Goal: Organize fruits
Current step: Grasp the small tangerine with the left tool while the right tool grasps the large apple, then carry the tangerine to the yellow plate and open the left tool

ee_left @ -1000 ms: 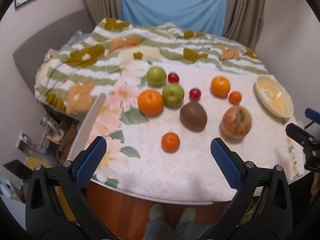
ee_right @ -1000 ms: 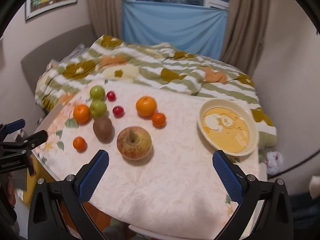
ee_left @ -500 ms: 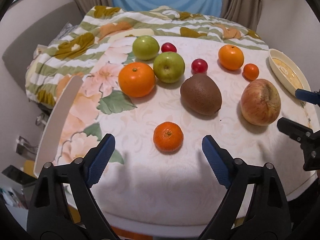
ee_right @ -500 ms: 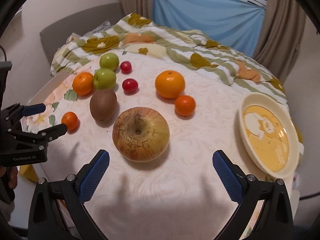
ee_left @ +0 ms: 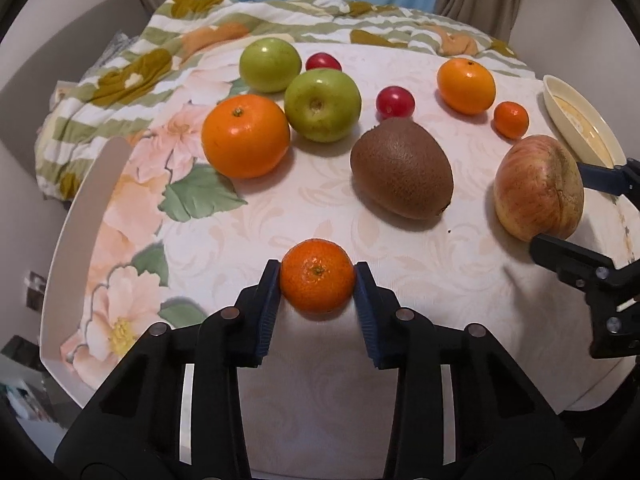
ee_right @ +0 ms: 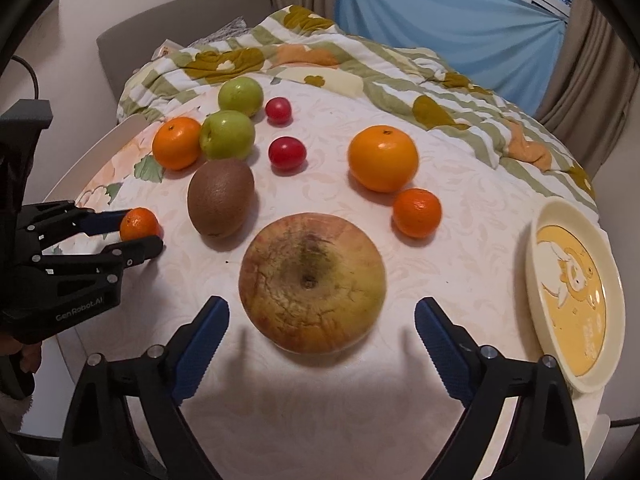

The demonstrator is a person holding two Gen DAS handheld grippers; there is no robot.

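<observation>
Two jaws | left clamp mandarin (ee_left: 317, 276) | right closing, astride apple (ee_right: 312, 282), untouched | plate (ee_right: 538, 280) rim cropped

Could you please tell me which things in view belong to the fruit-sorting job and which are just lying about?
Belong to the job:
- small mandarin, gripped by the left gripper
- big apple, between the closing jaws of the right gripper
- kiwi
- green apples
- yellow dish

Lying about:
- striped quilt
- blue curtain
</observation>
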